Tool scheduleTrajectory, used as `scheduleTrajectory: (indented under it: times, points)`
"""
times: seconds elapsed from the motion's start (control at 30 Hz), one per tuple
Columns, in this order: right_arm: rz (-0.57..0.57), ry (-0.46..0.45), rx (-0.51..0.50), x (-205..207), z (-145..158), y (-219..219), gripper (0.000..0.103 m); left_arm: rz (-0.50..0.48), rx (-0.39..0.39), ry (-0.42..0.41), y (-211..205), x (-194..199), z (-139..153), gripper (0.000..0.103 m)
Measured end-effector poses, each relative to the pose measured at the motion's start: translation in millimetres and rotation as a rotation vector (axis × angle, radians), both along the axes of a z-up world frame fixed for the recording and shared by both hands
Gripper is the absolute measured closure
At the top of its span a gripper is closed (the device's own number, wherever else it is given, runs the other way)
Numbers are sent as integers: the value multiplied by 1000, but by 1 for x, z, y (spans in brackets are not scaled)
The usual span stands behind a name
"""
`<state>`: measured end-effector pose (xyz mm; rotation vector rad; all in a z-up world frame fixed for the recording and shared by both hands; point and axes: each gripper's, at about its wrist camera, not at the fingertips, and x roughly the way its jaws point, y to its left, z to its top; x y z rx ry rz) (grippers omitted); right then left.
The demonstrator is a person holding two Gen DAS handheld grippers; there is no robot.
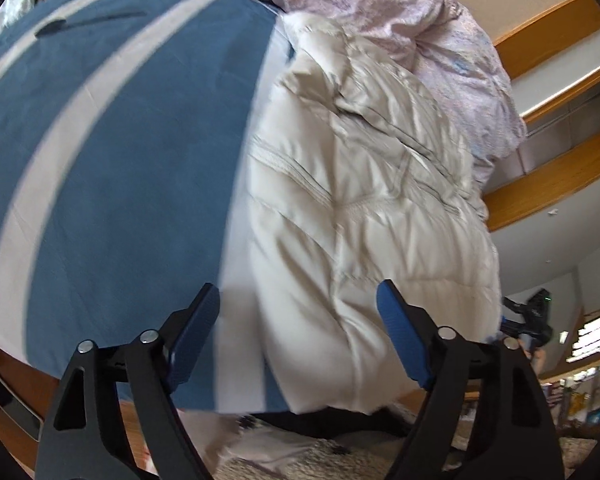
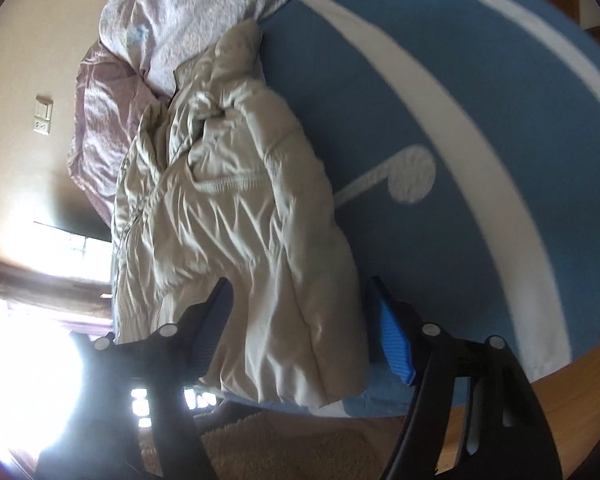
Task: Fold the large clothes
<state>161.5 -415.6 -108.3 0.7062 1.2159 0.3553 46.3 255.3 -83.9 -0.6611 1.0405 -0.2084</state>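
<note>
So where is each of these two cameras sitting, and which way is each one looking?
Left wrist: rides on the left gripper, looking down along its two open fingers at the near end of the cream puffy jacket on the blue striped bedspread.
Right wrist: rides on the right gripper, aimed down at the same jacket end; its open fingers straddle the cloth, not pressing it.
Shared: jacket, bedspread, and the lilac quilt bunched beyond. No hand or sleeve shows clearly in either view.
</note>
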Motion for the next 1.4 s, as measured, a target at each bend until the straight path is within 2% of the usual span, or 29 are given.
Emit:
scheduleTrajectory:
  times: [0.17, 0.3, 0.63, 0.7, 0.77, 0.8, 0.87, 1.07, 1.4]
  points:
    - [29, -14, 36, -5, -3, 5, 39, -48, -14, 0, -21, -3, -1, 26]
    - [53, -29, 40, -5, -1, 12, 41, -47, -33, 3, -29, -3, -3, 28]
    - [139, -76, -27, -10, 7, 35, 48, -15, -69, -1, -33, -5, -8, 45]
    - [143, -83, -45, -13, 9, 37, 63, -4, -67, 3, -34, -7, -10, 53]
    - [131, -95, -63, -16, 14, 37, 78, 5, -60, 6, -35, -7, -10, 71]
    - [124, -101, -62, -17, 15, 36, 85, 9, -55, -2, -35, -7, -8, 74]
    - [100, -132, -43, -20, 23, 31, 88, 17, -50, -26, -34, -9, -1, 84]
    - [51, -227, -27, -25, 47, 21, 92, 42, -24, -93, -32, -9, 22, 89]
    - [-55, -382, 25, -24, 91, 12, 93, 80, -28, -235, -24, -6, 69, 90]
